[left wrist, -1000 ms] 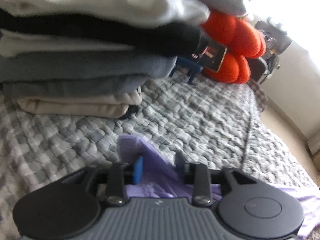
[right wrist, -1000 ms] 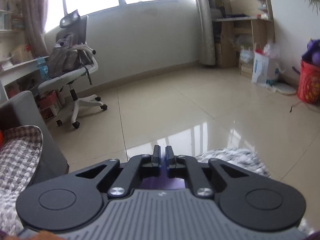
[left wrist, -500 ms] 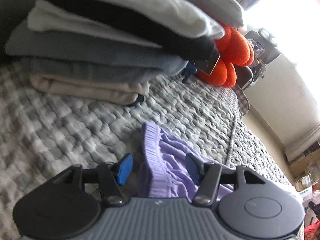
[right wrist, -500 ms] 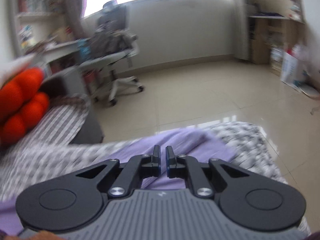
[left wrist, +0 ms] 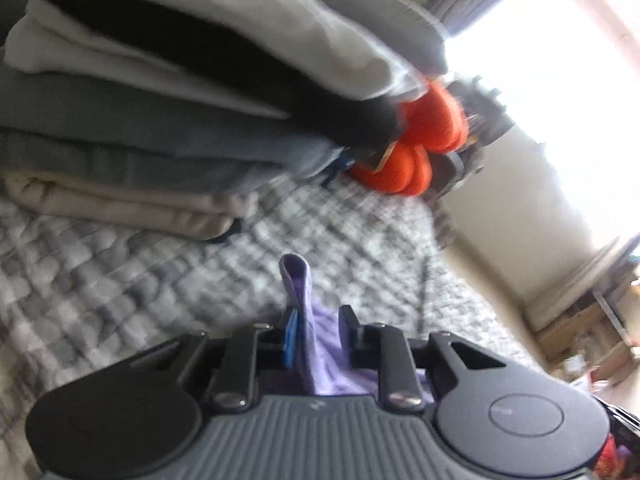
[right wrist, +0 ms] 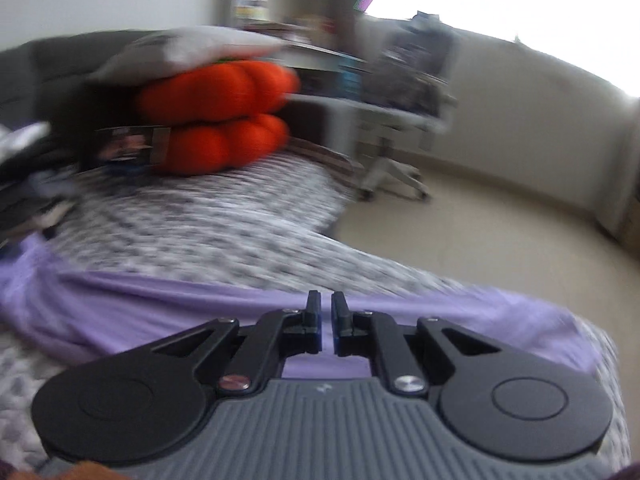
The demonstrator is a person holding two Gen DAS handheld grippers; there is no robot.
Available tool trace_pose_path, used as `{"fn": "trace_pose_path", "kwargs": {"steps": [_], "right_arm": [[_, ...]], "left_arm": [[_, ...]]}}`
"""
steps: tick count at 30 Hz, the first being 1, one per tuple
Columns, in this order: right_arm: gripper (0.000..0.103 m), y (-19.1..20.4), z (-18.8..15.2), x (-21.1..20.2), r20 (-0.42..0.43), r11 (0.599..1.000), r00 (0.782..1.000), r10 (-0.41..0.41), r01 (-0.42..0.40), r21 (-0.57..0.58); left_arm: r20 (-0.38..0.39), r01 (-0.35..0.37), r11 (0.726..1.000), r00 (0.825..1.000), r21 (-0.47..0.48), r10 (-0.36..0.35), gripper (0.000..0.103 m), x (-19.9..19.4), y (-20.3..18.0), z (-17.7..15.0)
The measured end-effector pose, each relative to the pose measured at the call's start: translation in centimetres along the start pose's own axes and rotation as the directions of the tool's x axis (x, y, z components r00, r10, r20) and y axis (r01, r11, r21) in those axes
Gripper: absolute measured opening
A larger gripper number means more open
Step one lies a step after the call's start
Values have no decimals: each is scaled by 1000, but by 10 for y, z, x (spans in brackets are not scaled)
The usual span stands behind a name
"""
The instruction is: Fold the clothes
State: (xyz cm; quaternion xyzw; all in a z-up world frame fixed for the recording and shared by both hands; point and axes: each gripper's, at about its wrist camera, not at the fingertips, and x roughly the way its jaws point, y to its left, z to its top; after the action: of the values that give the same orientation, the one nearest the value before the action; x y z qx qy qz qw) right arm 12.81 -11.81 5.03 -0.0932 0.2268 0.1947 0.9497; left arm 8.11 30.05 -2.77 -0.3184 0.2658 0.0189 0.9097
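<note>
Left wrist view: lilac garment [left wrist: 320, 344], thin, limp and light, lies on the checked quilt [left wrist: 120, 280]; the left gripper [left wrist: 318, 332], jaws just closing, pinches its hem, the best hold. Right gripper [right wrist: 326, 316] is nearly together over the cloth. Folded stack [left wrist: 160, 120] crowds eleven o'clock, orange cushion [left wrist: 420, 148] one.

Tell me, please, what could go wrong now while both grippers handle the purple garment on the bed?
1. The left gripper has just been closing on only a thin raised edge of the purple garment; it may slip out when pulled.
2. The stack of folded clothes looms close ahead; a forward sweep could topple it.
3. The right gripper has its fingers nearly together over the garment, and blur hides whether it holds cloth, so the fold may go uneven.
</note>
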Motion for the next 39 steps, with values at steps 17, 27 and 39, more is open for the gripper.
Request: {"fn": "trace_pose_path", "kwargs": {"steps": [17,27,39], "right_arm": [[53,218,45,84,-218,802,812,541,-577,-158],[53,209,33,90,-194,846,834,517,-532,-32],[53,161,14,21,-110,866,859,501,-496,67]], "left_arm": [[-93,199,959,971,-203,-221,32,25,46,0],[-64,238,958,966,-163,-251,6,15,41,2],[-88,184,968,976,-169,-200,5,-16,28,-4]]}}
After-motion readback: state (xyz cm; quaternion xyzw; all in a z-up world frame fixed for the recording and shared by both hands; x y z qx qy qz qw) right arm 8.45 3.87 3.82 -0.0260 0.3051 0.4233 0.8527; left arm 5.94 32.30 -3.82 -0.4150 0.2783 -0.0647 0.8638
